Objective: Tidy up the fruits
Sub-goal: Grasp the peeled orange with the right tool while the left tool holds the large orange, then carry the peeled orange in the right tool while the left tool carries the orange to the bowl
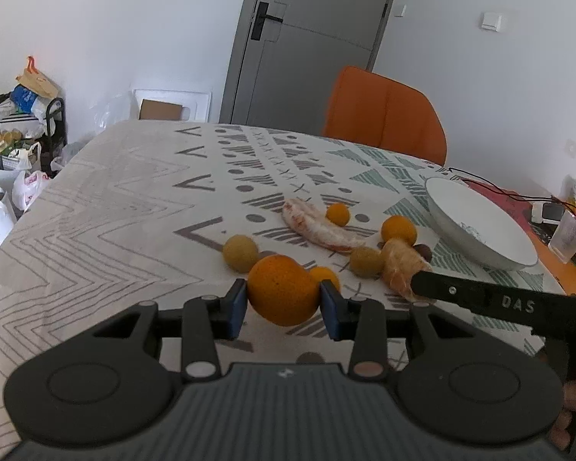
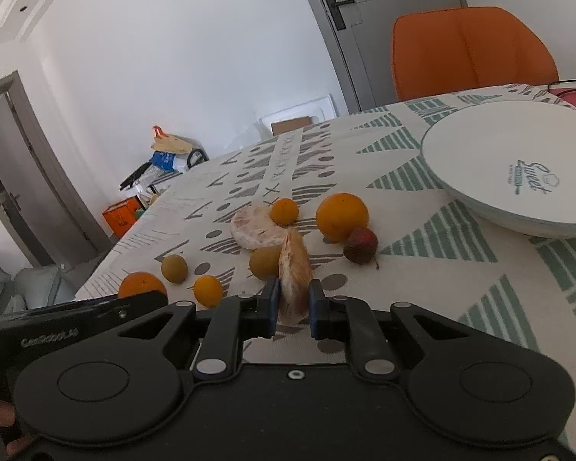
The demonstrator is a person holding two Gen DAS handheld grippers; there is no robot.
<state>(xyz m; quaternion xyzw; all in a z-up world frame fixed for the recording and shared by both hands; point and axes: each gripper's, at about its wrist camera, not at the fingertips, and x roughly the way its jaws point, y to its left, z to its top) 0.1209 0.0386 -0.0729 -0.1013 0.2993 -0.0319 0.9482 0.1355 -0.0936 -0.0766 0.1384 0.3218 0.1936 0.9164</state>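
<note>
My left gripper (image 1: 283,299) is shut on a large orange (image 1: 282,294) and holds it just above the patterned tablecloth. My right gripper (image 2: 293,299) is shut on a peeled citrus segment (image 2: 293,276), also seen in the left wrist view (image 1: 401,265). Loose on the cloth lie a bigger peeled segment (image 2: 253,228), another orange (image 2: 341,216), small orange fruits (image 2: 284,211) (image 2: 207,290), two yellow-green fruits (image 2: 174,267) (image 2: 264,262) and a dark red fruit (image 2: 361,246). A white bowl (image 2: 518,169) stands at the right.
An orange chair (image 1: 384,115) stands behind the table's far edge. Right of the bowl are cables, a plastic cup (image 1: 568,236) and small items. Bags and a rack (image 1: 19,142) stand on the floor at left. A grey door (image 1: 307,38) is behind.
</note>
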